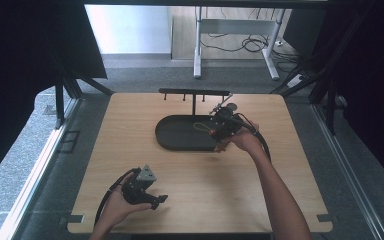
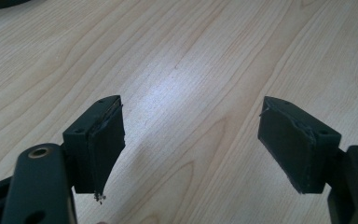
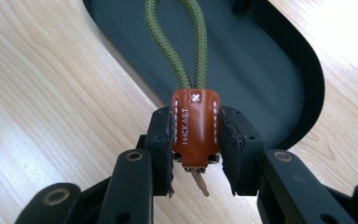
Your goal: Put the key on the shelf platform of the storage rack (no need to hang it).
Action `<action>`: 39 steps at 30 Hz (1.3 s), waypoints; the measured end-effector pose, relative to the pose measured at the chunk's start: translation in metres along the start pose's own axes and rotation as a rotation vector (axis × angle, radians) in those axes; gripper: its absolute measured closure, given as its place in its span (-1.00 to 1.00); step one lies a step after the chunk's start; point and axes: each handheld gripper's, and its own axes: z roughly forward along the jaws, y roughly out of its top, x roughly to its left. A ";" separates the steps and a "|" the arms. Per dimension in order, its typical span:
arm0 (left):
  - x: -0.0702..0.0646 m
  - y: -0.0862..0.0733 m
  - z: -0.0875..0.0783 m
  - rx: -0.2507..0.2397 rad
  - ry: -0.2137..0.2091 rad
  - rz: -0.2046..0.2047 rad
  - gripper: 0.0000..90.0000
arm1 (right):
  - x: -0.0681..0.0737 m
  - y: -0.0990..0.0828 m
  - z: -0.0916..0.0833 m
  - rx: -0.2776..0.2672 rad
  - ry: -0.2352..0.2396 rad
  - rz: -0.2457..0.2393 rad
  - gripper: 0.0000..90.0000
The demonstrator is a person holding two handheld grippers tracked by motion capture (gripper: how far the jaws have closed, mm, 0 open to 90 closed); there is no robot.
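A brown leather key fob with a green cord loop sits clamped between the black jaws of my right gripper. In the high view that right gripper hovers at the right end of the dark oval tray, the green cord loop reaching over the tray. A small metal piece hangs below the fob. My left gripper is open over bare wood, nothing between its jaws. In the high view the left gripper rests near the table's front left.
A black rack with small pegs stands just behind the tray. The light wooden table has notched front corners. Beyond it, grey floor, a white desk frame and cables. Dark curtains flank both sides.
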 end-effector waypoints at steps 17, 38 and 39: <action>0.004 -0.001 0.000 0.006 0.000 0.000 -0.48 | -0.014 0.017 0.005 -0.012 -0.004 0.006 0.48; 0.006 -0.002 -0.002 -0.002 0.005 -0.010 -0.48 | -0.034 0.027 0.027 -0.037 -0.035 0.034 0.48; 0.006 -0.002 -0.002 0.000 0.006 -0.009 -0.48 | -0.034 0.026 0.029 -0.039 -0.037 0.033 0.48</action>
